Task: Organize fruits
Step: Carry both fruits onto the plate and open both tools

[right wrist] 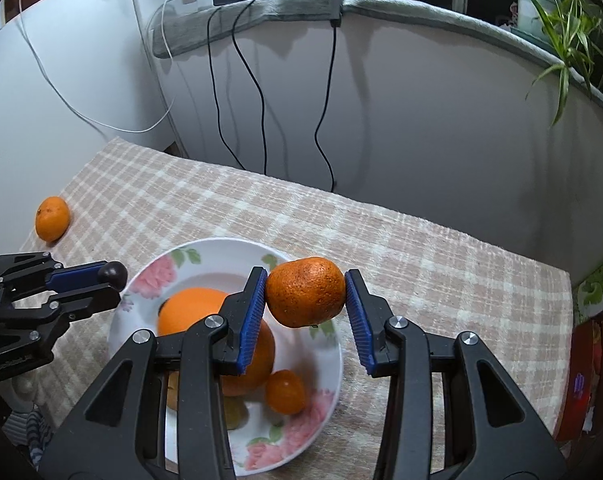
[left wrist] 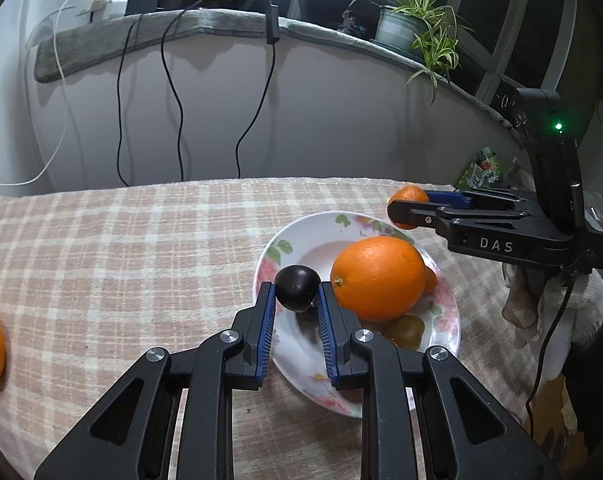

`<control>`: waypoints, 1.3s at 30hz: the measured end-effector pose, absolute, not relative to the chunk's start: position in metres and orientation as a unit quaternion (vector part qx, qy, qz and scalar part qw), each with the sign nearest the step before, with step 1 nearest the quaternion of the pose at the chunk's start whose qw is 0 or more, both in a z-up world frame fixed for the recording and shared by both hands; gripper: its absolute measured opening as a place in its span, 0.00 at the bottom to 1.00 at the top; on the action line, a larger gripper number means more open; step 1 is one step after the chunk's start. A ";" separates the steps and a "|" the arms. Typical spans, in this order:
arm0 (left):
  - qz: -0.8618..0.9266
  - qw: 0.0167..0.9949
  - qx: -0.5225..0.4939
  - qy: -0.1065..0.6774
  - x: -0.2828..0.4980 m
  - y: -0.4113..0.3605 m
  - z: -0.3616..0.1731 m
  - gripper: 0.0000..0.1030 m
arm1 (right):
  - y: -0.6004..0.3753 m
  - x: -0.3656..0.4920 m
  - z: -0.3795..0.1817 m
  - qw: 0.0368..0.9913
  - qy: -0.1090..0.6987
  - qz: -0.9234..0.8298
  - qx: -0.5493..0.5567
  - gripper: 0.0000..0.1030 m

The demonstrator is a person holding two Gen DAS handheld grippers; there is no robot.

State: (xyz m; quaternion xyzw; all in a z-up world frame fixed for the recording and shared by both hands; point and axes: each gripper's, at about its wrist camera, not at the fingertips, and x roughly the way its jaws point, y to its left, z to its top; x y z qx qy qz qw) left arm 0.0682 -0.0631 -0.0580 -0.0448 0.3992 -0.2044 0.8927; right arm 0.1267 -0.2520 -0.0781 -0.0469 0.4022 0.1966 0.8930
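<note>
Gripping a plum (left wrist: pixel 297 288), left claw (left wrist: pixel 295 294) (over plate (left wrist: pixel 449 322)).

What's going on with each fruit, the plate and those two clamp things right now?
left gripper: shut on dark plum
dark plum: held over plate
right gripper: shut on mandarin
mandarin: held over plate
plate: holds large orange and smaller fruits
loose orange: on tablecloth

Left gripper (left wrist: pixel 297 294), fingers clamped on a dark plum (left wrist: pixel 296 288) above the plate (left wrist: pixel 449 320); right gripper (right wrist: pixel 306 298), fingers clamped on a mandarin (right wrist: pixel 306 297) above the same plate.
</note>
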 end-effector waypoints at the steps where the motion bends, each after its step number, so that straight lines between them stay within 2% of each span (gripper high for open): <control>1: -0.205 0.892 -0.045 0.400 0.069 -0.064 -0.058 0.20 | -0.252 0.127 -0.080 0.892 0.404 0.195 -0.048 0.40; 22: -0.211 0.894 -0.042 0.394 0.068 -0.066 -0.056 0.21 | -0.249 0.128 -0.083 0.891 0.410 0.190 -0.053 0.41; 26: -0.211 0.894 -0.042 0.392 0.068 -0.065 -0.055 0.30 | -0.248 0.127 -0.083 0.890 0.410 0.190 -0.055 0.41; 30: -0.211 0.896 -0.045 0.389 0.067 -0.064 -0.054 0.33 | -0.247 0.126 -0.083 0.889 0.412 0.191 -0.057 0.41; 31: -0.210 0.896 -0.045 0.389 0.067 -0.063 -0.054 0.35 | -0.247 0.127 -0.083 0.890 0.411 0.191 -0.057 0.42; 34: -0.209 0.897 -0.048 0.387 0.067 -0.061 -0.053 0.38 | -0.249 0.125 -0.079 0.894 0.402 0.189 -0.055 0.55; 39: -0.208 0.898 -0.052 0.384 0.064 -0.058 -0.051 0.38 | -0.250 0.122 -0.068 0.899 0.392 0.191 -0.050 0.56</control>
